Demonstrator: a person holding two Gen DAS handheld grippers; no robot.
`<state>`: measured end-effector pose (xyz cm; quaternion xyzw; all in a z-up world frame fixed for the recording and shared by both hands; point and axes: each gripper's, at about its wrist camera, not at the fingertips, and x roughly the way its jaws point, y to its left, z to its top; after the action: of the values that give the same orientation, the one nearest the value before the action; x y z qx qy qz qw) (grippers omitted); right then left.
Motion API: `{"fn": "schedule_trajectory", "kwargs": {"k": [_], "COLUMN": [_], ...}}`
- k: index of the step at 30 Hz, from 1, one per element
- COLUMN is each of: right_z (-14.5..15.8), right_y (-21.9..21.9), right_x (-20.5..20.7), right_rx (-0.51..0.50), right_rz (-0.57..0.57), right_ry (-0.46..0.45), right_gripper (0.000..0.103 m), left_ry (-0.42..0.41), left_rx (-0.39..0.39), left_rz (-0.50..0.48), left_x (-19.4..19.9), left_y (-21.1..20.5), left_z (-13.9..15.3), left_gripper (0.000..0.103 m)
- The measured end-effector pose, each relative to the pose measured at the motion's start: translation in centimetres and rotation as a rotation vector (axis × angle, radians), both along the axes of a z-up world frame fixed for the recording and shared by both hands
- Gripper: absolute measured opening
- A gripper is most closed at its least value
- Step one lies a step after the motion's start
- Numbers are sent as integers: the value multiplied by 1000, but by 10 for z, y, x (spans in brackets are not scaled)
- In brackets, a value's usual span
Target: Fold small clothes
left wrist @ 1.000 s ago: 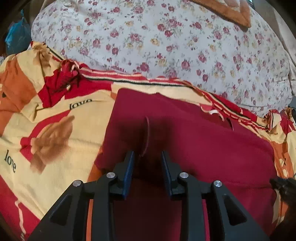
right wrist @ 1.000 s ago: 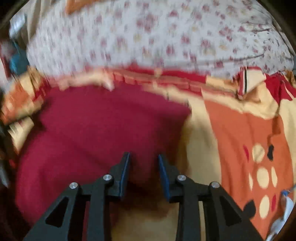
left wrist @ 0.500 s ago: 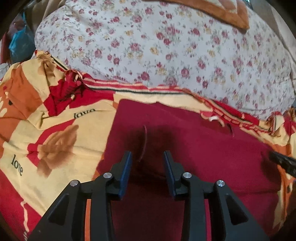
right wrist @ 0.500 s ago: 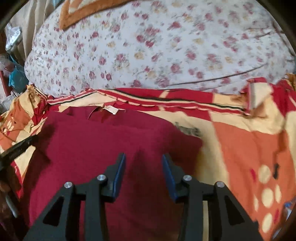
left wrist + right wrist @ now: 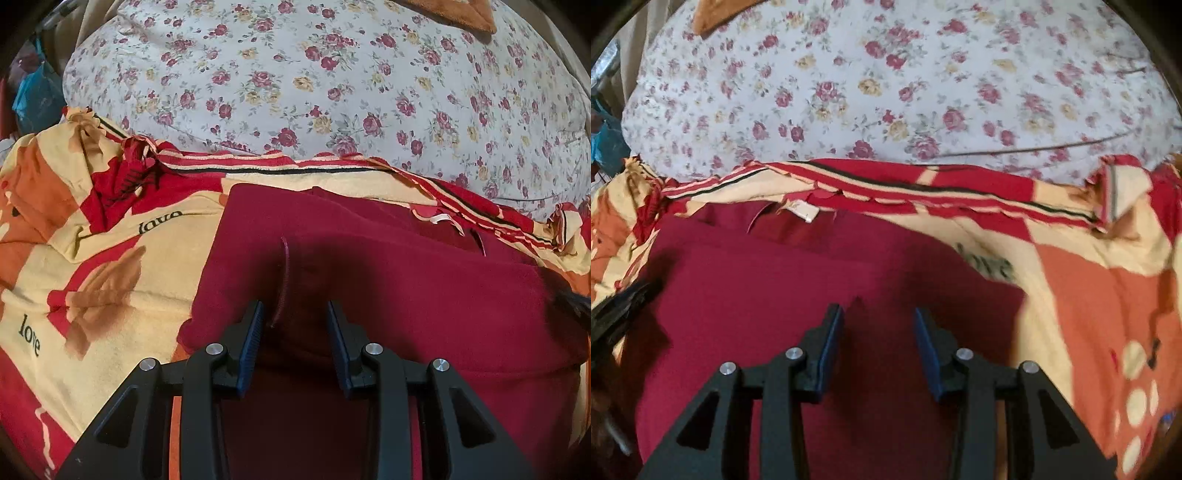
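Note:
A dark red garment (image 5: pixel 406 288) lies flat on a yellow, red and orange blanket (image 5: pixel 92 258), its white neck label (image 5: pixel 439 219) at the far edge. My left gripper (image 5: pixel 295 314) hovers open over the garment's left part, beside a loose red thread (image 5: pixel 285 273). In the right wrist view the same garment (image 5: pixel 775 295) and its label (image 5: pixel 803 211) show. My right gripper (image 5: pixel 879 317) is open over the garment's right part, near its right edge. Neither gripper holds anything.
A large floral white cushion (image 5: pixel 332 81) rises behind the blanket and also shows in the right wrist view (image 5: pixel 886 81). An orange-brown cloth (image 5: pixel 458 14) lies on top of it. A blue bag (image 5: pixel 33 96) sits at the far left.
Both grippers have pulled back and risen slightly over the garment. The jaws of both have opened wider. The right view has steadied from a blurred sweep.

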<state>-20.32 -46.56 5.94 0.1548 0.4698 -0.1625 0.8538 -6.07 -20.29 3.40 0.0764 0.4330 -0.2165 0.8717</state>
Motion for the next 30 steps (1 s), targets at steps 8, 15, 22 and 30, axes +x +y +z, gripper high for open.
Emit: {"fn": "schedule_trajectory", "kwargs": {"k": [8, 15, 22, 30], "right_z": [-14, 9, -18, -7], "right_y": [-3, 3, 54, 50], "right_x": [-48, -111, -109, -133], "right_rx": [4, 153, 132, 117], "right_rz": [-30, -36, 93, 68], "right_ry": [44, -83, -21, -24], "right_gripper": [55, 71, 27, 11], "left_ry": [16, 64, 107, 100], "left_rx": [-16, -44, -36, 14], "left_rz": [-10, -29, 1, -9], "left_x": [-15, -50, -79, -112], "left_y": [12, 68, 105, 124], "left_z": [10, 23, 17, 13], "left_gripper": [14, 15, 15, 15]}}
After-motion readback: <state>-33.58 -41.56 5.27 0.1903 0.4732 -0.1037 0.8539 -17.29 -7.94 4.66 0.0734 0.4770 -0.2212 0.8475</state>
